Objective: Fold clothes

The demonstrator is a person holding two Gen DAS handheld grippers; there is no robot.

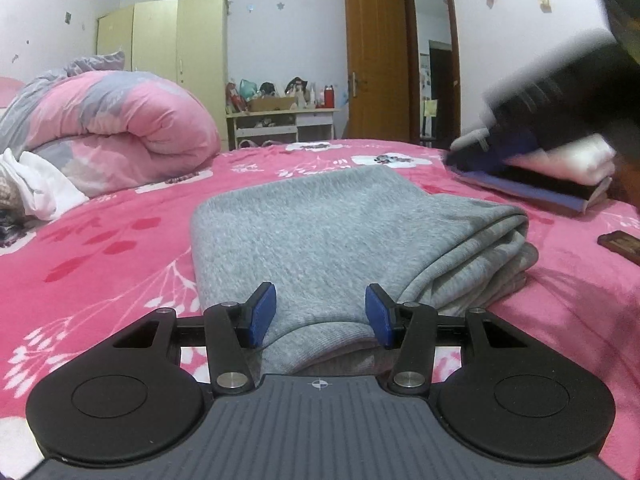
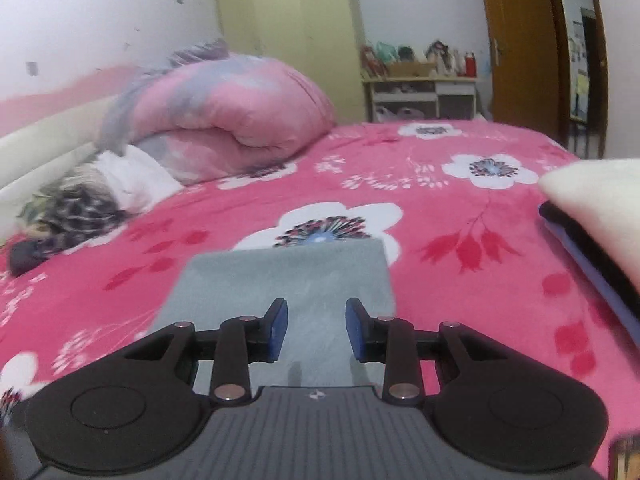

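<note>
My left gripper [image 1: 320, 316] sat low over the near edge of the folded grey sweater [image 1: 344, 232], its blue pads [image 1: 262, 314] parted about halfway and standing either side of the hem; whether they touched the cloth I could not tell, but they did not pinch it; the sweater lay folded into a thick rectangle on the pink floral bedsheet [image 1: 120, 248], its layered edges showing at the right. My right gripper [image 2: 316, 330] hung above the same grey sweater [image 2: 280, 280], its pads [image 2: 278, 330] apart with only the flat cloth seen between them and nothing held; from the left camera it showed as a dark blur [image 1: 560, 92] at the upper right. Just beside the sweater, to the right, lay a stack of folded clothes [image 2: 600, 220], cream on top of black and blue; a rolled pink quilt [image 2: 228, 116] rested well apart at the far left of the bed, with a heap of unfolded garments [image 2: 80, 204] near it.
</note>
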